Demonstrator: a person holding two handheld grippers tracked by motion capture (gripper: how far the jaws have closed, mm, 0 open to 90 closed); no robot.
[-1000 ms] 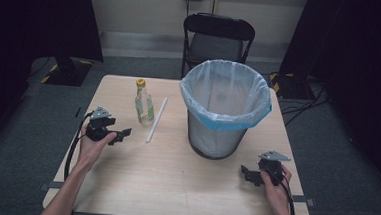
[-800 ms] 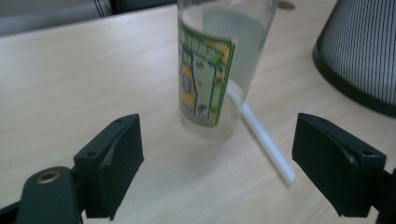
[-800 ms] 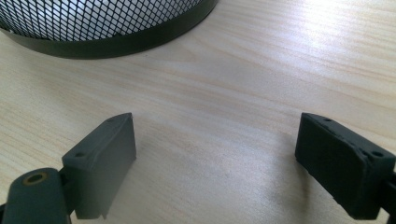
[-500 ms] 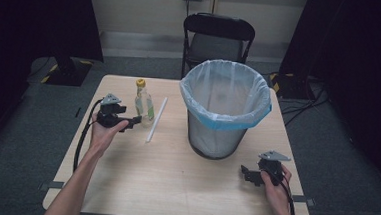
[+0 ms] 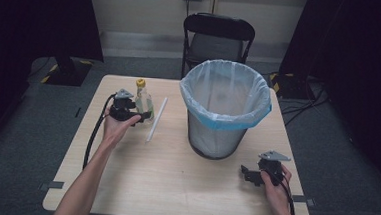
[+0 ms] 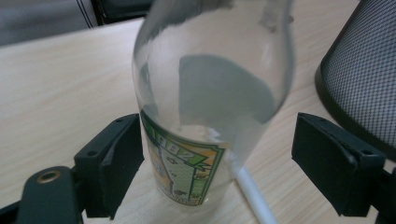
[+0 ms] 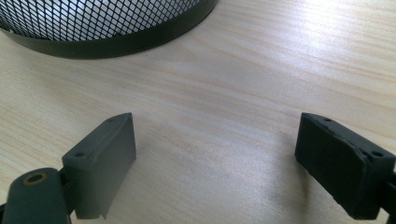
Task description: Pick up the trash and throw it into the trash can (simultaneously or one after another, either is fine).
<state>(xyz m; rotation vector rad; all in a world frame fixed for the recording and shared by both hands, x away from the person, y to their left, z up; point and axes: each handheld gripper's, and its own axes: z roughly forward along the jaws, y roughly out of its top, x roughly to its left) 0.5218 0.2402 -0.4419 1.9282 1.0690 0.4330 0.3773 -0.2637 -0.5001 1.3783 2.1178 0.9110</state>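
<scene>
Pale wood table point(image 5: 173, 186) is carrying one clear glass bottle point(image 5: 144, 102), one white straw point(image 5: 156, 119) and one mesh wastebasket point(image 5: 224, 109); one black chair point(image 5: 217, 41) is standing behind it in a dark room. I am now bracketing the upright bottle with my left gripper point(image 5: 140, 117), spread wide, having moved forward since before. My right gripper point(image 5: 247, 173) is resting released near the table's front edge.

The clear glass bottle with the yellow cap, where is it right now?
In the high view the clear glass bottle stands at the table's far left, between the open left gripper jaws, a white straw just beside it.
</scene>
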